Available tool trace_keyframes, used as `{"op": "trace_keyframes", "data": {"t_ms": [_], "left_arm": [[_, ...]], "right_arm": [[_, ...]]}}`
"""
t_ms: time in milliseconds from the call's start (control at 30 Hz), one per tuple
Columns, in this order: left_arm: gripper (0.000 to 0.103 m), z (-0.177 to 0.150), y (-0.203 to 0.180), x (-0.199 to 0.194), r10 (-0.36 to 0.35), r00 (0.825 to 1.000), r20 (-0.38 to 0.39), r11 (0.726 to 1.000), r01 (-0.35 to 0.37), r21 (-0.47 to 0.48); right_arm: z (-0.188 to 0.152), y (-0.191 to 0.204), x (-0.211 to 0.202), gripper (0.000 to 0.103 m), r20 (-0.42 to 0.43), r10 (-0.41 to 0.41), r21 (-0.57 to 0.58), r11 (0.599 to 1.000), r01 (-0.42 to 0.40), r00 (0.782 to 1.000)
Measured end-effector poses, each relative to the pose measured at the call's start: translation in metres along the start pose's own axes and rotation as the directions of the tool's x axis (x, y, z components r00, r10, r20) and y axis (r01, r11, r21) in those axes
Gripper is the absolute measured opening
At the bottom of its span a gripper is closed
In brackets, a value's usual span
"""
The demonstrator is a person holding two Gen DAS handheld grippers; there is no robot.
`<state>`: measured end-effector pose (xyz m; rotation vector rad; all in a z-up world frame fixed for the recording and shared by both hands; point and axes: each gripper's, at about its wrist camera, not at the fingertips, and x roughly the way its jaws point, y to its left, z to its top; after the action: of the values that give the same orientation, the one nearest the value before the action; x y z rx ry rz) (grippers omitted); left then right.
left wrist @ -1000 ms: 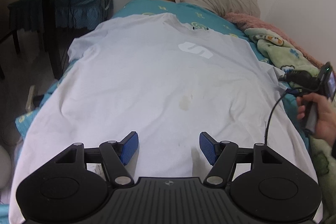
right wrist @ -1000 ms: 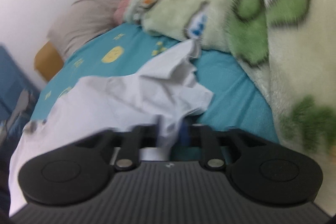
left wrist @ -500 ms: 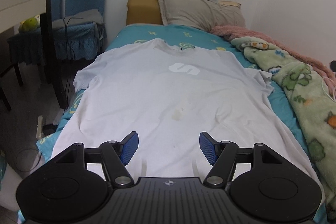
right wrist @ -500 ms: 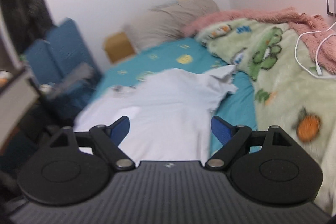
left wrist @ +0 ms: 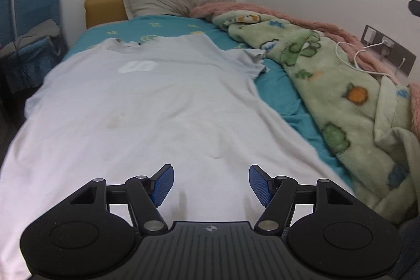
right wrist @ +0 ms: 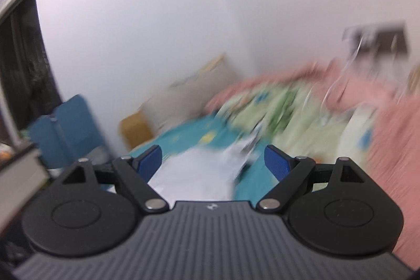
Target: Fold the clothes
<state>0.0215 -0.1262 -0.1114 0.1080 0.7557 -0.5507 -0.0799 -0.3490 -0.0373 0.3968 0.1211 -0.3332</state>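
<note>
t-shirt (left wrist: pixel 157 106) lies flat on teal bed sheet (left wrist: pixel 278 93).

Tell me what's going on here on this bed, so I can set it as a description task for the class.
A person is holding a two-finger claw in each hand, about to fold a white T-shirt spread flat on the teal bed sheet. The left claw hovers open above the shirt's lower hem, holding nothing. The right claw is also open and empty; its jaws have just been opening, and its view is blurred. The sleeve next to the green blanket lies crumpled. No fold has been made yet.
</note>
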Motion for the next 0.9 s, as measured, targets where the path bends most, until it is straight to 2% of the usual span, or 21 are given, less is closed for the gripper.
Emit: {"op": "trace_keyframes", "data": {"t_ms": [100, 267, 400, 467, 567, 667, 700, 767, 900], "left_arm": [[0.066, 0.008, -0.029, 0.024, -0.047, 0.998, -0.035, 0.999, 0.047, -0.014], [0.057, 0.009, -0.093, 0.066, -0.119, 0.986, -0.113, 0.989, 0.128, 0.070], [0.047, 0.004, -0.127, 0.096, -0.122, 0.975, -0.187, 0.973, 0.155, 0.169], [0.036, 0.000, -0.135, 0.107, -0.129, 0.966, -0.223, 0.962, 0.177, 0.207], [0.035, -0.005, -0.146, 0.115, -0.140, 0.957, -0.254, 0.943, 0.207, 0.261], [0.033, -0.009, -0.153, 0.117, -0.116, 0.961, -0.252, 0.927, 0.196, 0.320], [0.030, -0.010, -0.155, 0.117, -0.112, 0.962, -0.249, 0.923, 0.194, 0.333], [0.003, -0.010, -0.158, 0.119, -0.118, 0.959, -0.258, 0.916, 0.206, 0.344], [0.000, -0.010, -0.159, 0.117, -0.131, 0.957, -0.261, 0.907, 0.221, 0.358]], "right_arm": [[0.002, -0.009, -0.003, 0.087, 0.053, -0.020, -0.022, 1.000, 0.022, 0.998], [0.000, -0.031, 0.015, 0.087, -0.004, -0.039, 0.063, 0.997, 0.039, 0.999], [-0.005, -0.037, 0.028, 0.087, -0.046, -0.054, 0.087, 0.995, 0.058, 0.997], [-0.009, -0.036, 0.032, 0.087, -0.058, -0.058, 0.088, 0.994, 0.063, 0.997], [-0.013, -0.034, 0.036, 0.087, -0.076, -0.049, 0.088, 0.995, 0.055, 0.996], [-0.016, -0.029, 0.037, 0.087, -0.085, -0.035, 0.076, 0.996, 0.042, 0.996], [-0.016, -0.028, 0.037, 0.087, -0.088, -0.031, 0.074, 0.997, 0.038, 0.996], [-0.018, -0.026, 0.038, 0.087, -0.093, -0.024, 0.070, 0.997, 0.031, 0.995], [-0.017, -0.028, 0.037, 0.087, -0.093, -0.023, 0.076, 0.997, 0.030, 0.995]]}}
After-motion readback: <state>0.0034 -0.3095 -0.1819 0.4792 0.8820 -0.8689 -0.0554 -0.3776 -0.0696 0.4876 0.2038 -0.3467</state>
